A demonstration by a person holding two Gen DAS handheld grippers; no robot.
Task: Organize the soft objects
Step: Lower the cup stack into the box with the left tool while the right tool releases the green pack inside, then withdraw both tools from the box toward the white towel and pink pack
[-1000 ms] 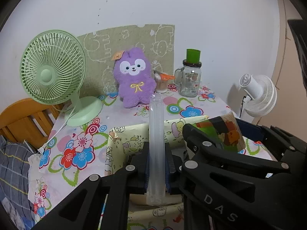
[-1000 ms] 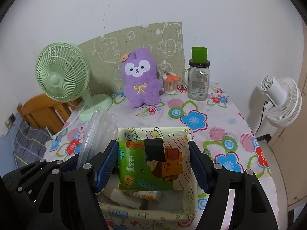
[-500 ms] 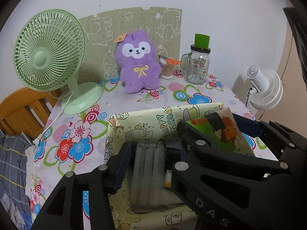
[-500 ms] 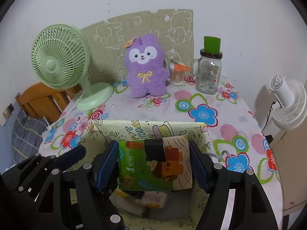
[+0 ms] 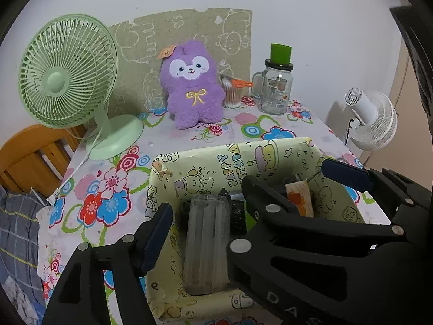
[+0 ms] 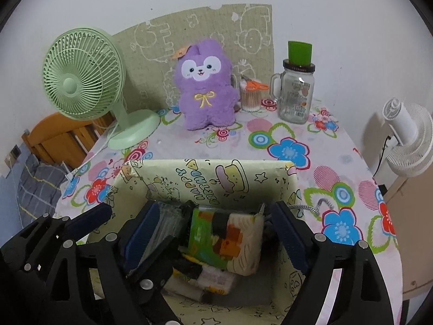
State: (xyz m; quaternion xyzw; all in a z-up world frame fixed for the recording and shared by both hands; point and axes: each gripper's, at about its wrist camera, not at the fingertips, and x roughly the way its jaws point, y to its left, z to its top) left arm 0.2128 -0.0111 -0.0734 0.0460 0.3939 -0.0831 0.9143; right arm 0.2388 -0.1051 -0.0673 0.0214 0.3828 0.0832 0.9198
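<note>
While both tongs hang over the paper-lined box [image 6: 238,173] at lower centre, the left gripper [image 5: 205,216] is opening around a clear packet [image 5: 207,241] and the right gripper [image 6: 216,230] is opening around a green tissue pack [image 6: 224,241], both apparently resting inside. Left to tidy, it seems: the purple plush toy [image 6: 207,86] upright against the wall, upper centre.

Two fans [image 6: 84,81] [image 6: 406,146], one plush toy [image 6: 207,86], one jar [image 6: 296,97], one box [image 6: 216,178].
</note>
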